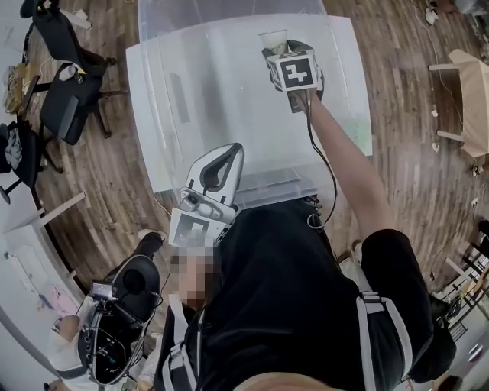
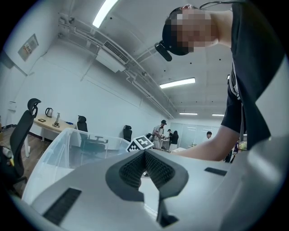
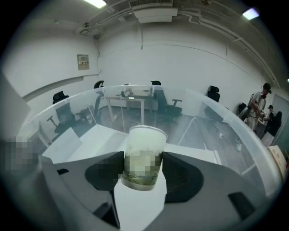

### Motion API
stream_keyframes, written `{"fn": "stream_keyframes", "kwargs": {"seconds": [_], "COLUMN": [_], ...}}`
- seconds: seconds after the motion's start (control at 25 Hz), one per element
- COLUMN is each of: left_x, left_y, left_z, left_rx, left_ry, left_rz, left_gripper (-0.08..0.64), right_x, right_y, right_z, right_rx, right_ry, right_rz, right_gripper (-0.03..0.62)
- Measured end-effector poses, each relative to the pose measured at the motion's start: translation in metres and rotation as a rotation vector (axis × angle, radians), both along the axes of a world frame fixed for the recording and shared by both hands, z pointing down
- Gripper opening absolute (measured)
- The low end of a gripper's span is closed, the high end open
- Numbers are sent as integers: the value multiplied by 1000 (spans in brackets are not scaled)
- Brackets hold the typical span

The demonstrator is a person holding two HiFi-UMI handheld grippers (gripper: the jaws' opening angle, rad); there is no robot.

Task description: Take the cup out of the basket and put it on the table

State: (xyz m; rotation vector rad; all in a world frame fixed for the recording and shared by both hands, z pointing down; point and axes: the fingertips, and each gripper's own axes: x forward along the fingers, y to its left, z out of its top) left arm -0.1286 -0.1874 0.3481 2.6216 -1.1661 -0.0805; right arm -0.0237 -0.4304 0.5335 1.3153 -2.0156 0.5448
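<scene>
Wooden flooring (image 1: 114, 191) is seen around a white table (image 1: 199, 107). A clear cup (image 3: 143, 146) is clamped upright between the right gripper's (image 3: 142, 170) jaws, seemingly above the see-through basket (image 1: 229, 19). The left gripper (image 2: 145, 155) is held closed on nothing.

Right gripper (image 1: 276, 46): upper centre of the head view, held far out from the body. Jaws closed on a cup (image 3: 142, 163), one dark pad against each side of it, cup upright.
Right cube (image 1: 294, 72): faces up, just behind the jaws.
Right forearm (image 1: 345, 156): bare, stretched straight from the black short sleeve (image 1: 391, 260) at lower right up towards the gripper.
Left gripper (image 1: 228, 156): lower left of centre, drawn in close to the torso, tips pointing up-frame. Ribbed pads (image 2: 135, 169) meet at the tips, nothing between them.
Left cube (image 1: 197, 227): at the rear end.
Left arm: cannot be made out.
</scene>
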Motion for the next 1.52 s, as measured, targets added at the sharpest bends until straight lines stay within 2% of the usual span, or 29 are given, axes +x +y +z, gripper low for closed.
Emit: {"fn": "stream_keyframes", "kwargs": {"seconds": [0.44, 0.88, 1.08, 1.28, 1.52], "left_x": [17, 37, 48, 60, 83], "left_y": [12, 9, 12, 18, 35], "left_z": [-3, -18, -26, -25, -24], "left_rx": [11, 68, 85, 83, 86], "left_ry": [-50, -105, -101, -96, -106], "left_rz": [-2, -1, 3, 19, 40], "left_gripper": [18, 18, 18, 18, 18], "right_x": [-9, 0, 29, 55, 51], "right_y": [52, 154, 206, 245, 282], "right_z": [-115, -222, -260, -278, -250], "right_rx": [188, 442, 524, 601, 568], "right_ry": [-245, -451, -516, -571, -662], "right_rz": [-124, -362, -469, -476, -476], "right_gripper": [278, 278, 278, 278, 278]}}
